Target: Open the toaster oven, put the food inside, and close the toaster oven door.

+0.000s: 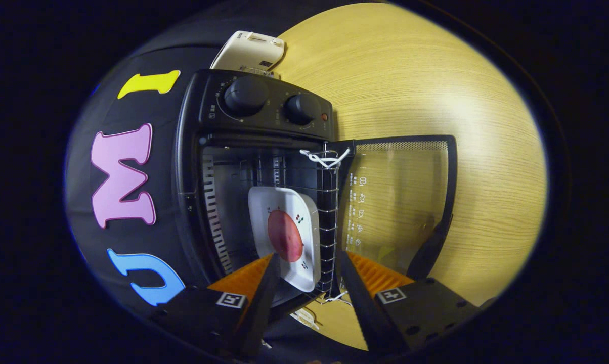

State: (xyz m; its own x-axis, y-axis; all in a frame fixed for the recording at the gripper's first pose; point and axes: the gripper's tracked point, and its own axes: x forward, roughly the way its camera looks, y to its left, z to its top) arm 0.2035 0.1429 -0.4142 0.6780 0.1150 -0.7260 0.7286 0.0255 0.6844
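Two black knobs (271, 102) sit on the control panel of a black toaster oven (193, 167), which stands on a pale wood-grain tabletop (436, 91) against the booth's black cloth wall (97, 101). The view is rolled sideways, so the oven appears turned on its side. A small reddish lamp (324, 117) sits beside the knobs. Beyond the oven lies a cream-coloured appliance (249, 50) on the tabletop.

Small white markings ring the knobs, and a column of white icons with tiny print runs down the glass of the open door (400, 202); none of it is legible. A white cord (324, 159) is tied on the wire rack (329, 222) near the door hinge.

Inside the cavity rests a white square plate (304, 212) carrying a round reddish food item (285, 235). The tool (304, 265) points straight into the opening, its fingers parted and gripping nothing, with the near edge of the plate seen between them.
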